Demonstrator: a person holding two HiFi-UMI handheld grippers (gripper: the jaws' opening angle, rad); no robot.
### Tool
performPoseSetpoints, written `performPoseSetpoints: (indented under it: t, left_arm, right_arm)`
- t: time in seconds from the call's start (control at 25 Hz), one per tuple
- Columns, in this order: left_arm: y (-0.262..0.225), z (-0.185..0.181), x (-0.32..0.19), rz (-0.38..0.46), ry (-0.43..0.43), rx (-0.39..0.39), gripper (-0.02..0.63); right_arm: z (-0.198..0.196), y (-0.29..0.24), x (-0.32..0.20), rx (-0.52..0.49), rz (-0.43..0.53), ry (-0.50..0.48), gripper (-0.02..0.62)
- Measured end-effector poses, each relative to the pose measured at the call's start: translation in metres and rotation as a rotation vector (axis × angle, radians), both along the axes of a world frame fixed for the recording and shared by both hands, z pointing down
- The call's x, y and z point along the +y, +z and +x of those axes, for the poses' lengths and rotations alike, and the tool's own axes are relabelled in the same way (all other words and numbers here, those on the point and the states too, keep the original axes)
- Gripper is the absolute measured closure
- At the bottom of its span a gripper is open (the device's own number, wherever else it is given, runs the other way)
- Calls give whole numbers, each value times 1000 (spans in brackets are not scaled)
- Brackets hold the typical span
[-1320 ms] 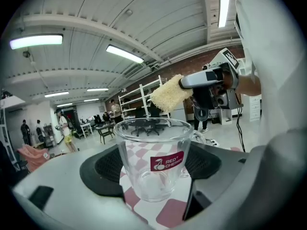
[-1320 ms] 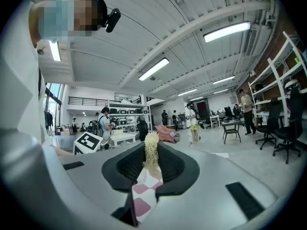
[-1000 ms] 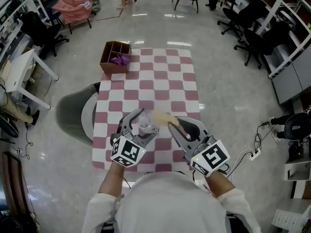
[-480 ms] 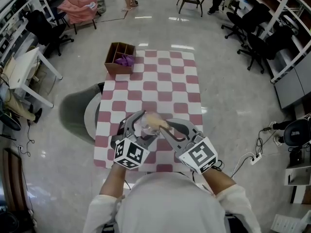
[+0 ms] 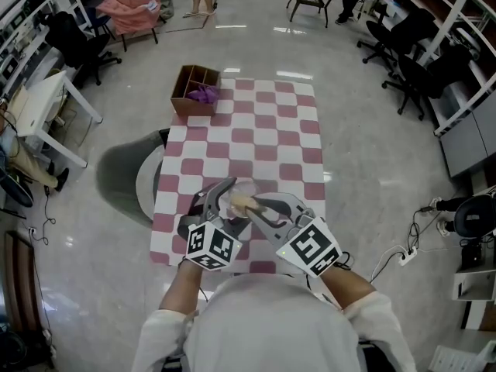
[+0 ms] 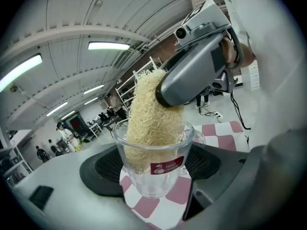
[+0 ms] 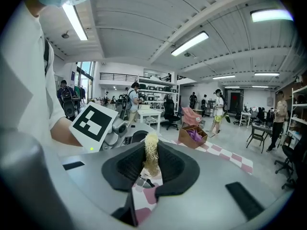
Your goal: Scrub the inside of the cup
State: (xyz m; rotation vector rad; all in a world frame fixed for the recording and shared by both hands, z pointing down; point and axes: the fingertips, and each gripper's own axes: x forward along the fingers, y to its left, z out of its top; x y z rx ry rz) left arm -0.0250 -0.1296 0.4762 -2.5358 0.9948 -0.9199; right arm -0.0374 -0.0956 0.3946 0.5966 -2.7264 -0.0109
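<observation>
Glass cup (image 6: 156, 169) clenched between the pads of left gripper (image 5: 230, 198), mouth up in the left gripper view, red label facing the camera. Sits over the near half of the checkered table (image 5: 263, 130), about mid-width; lifted or resting on the cloth, can't tell. Loofah scrubber (image 6: 152, 121) enters the mouth from above and to the right, long axis leaning slightly right of the cup axis, lower end past the rim to roughly mid-depth, apparently short of the bottom. Upper end pinched in right gripper (image 7: 151, 169), jaws grasping the loofah just above the rim. Right gripper nearer the work end; left only steadies.

Likely next: push along the cup axis to reach the base, then twist. Side load on the tilted loofah could lever the cup in the pads.

Versus a second ago: loofah was above and right of the rim, right gripper further right; now closed in leftward, loofah inside. Wooden box (image 5: 194, 91) at the far left corner, untouched.
</observation>
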Motion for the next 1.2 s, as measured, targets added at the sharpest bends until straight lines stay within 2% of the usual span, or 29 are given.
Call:
performPoseSetpoints:
  t: [0.32, 0.6, 0.68, 0.84, 0.96, 1.2]
  left_arm:
    - [-3, 1, 4, 15, 9, 20, 232]
    - [1, 3, 0, -1, 8, 29, 232]
    - [2, 6, 2, -5, 22, 24, 232]
    - [3, 10, 7, -4, 37, 28, 232]
    - [3, 9, 8, 1, 34, 37, 232]
    - [2, 3, 2, 11, 13, 27, 232]
  right_arm:
    - [17, 4, -22, 33, 2, 82, 508]
    - [10, 10, 2, 7, -82, 5, 508]
    - [7, 8, 2, 1, -81, -4, 509]
    - [9, 0, -16, -4, -42, 40, 509]
    - [15, 3, -26, 28, -26, 72, 508]
    - [25, 15, -23, 30, -73, 92, 508]
